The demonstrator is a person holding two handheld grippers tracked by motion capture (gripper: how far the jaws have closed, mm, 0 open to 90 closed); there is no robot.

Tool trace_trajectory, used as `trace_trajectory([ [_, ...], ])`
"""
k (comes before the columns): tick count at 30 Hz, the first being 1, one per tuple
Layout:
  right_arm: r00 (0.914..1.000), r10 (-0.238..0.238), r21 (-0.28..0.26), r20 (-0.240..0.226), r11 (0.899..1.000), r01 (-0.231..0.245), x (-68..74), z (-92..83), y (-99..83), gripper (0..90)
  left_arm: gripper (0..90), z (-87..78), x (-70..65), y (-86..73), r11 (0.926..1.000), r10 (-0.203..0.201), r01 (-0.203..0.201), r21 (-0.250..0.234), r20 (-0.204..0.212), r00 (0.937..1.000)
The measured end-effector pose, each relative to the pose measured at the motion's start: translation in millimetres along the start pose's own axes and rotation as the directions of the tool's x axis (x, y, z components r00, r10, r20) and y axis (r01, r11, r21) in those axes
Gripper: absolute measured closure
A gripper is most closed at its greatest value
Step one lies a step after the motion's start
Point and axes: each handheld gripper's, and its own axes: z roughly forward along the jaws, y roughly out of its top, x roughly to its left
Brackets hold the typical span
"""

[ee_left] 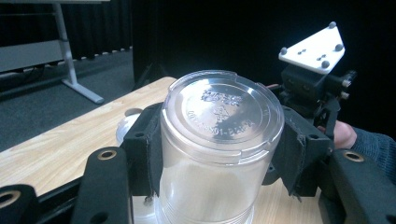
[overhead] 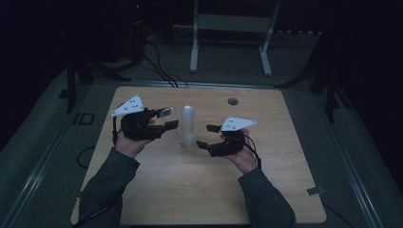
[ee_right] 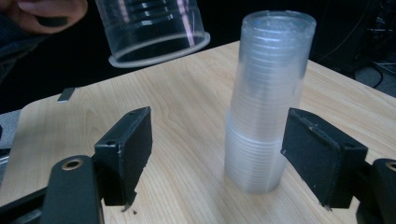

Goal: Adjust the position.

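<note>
**Single cup gripped beside the stack**

Left gripper [overhead: 164, 118]: clamped on one clear plastic cup [ee_left: 219, 140], pads pressing both walls, cup base toward the camera. Held off the wooden table [overhead: 266, 190], just left of the upside-down stack of clear cups [overhead: 187, 126], probably kept clear so the rims do not catch. Right gripper [overhead: 206, 136]: half open, nothing between the jaws, just right of the stack near its base, seemingly placed to steady it.

You wear dark teal sleeves [overhead: 110, 178], and your black grippers carry white three-cornered plates [overhead: 128, 105] with dark screws.
</note>
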Motion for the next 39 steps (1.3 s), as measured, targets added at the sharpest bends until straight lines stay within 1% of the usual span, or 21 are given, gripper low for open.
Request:
trace_trajectory([
  [3, 0.9999, -0.011, -0.011, -0.01, 1.0, 0.011, 1.9, 0.0, 3.4, 24.1, 41.2, -1.6, 0.5, -3.1, 1.0, -0.007, 0.007, -0.004, 0.004, 1.0],
  [11, 0.999, -0.013, -0.044, -0.043, 0.999, 0.012, 7.4, 2.7, 9.5, 24.1, 41.2, -2.7, -0.6, -10.5, 0.9998, -0.016, 0.017, -0.012, 0.015, 0.9998],
  [14, 0.9983, -0.011, -0.052, -0.058, 0.999, 0.008, 8.8, 3.7, 10.4, 24.1, 41.2, -2.4, -2.0, -12.6, 0.9998, -0.014, 0.014, -0.011, 0.021, 0.9997],
  [18, 0.9957, -0.027, -0.067, -0.088, 0.998, 0.021, 11.5, 4.5, 12.1, 24.1, 41.2, -0.8, -3.7, -15.4, 0.9998, -0.014, 0.015, -0.014, 0.036, 0.9993],
  [22, 0.9928, -0.025, -0.082, -0.117, 0.997, 0.015, 13.9, 5.3, 13.6, 24.2, 41.2, 0.8, -4.0, -17.6, 0.9997, -0.02, 0.021, -0.014, 0.045, 0.9988],
  [23, 0.9913, -0.024, -0.092, -0.129, 0.996, 0.012, 14.4, 5.9, 13.8, 27.1, 41.2, 1.7, -4.0, -19.2, 0.9996, -0.024, 0.025, -0.017, 0.051, 0.9984],
  [26, 0.9887, -0.018, -0.108, -0.149, 0.994, 0.001, 14.9, 6.9, 13.9, 27.4, 41.2, 2.7, -4.4, -21.9, 0.999, -0.035, 0.037, -0.025, 0.061, 0.9975],
  [28, 0.9883, -0.017, -0.109, -0.152, 0.994, 0.0, 15.2, 7.1, 14.0, 27.4, 41.1, 3.0, -4.6, -22.7, 0.9991, -0.034, 0.036, -0.024, 0.064, 0.9974],
  [34, 0.986, -0.014, -0.133, -0.166, 0.991, -0.009, 16.7, 9.1, 14.7, 27.5, 41.1, 3.5, -6.2, -26.3, 0.9973, -0.051, 0.055, -0.048, 0.083, 0.9952],
  [38, 0.9807, -0.007, -0.152, -0.195, 0.988, -0.023, 16.9, 10.1, 14.4, 27.6, 41.1, 4.1, -7.3, -28.1, 0.9958, -0.06, 0.066, -0.063, 0.097, 0.9935],
  [39, 0.9807, -0.007, -0.152, -0.195, 0.988, -0.023, 16.9, 10.1, 14.4, 27.6, 41.1, 4.3, -7.5, -28.4, 0.9957, -0.061, 0.068, -0.064, 0.1, 0.9931],
])
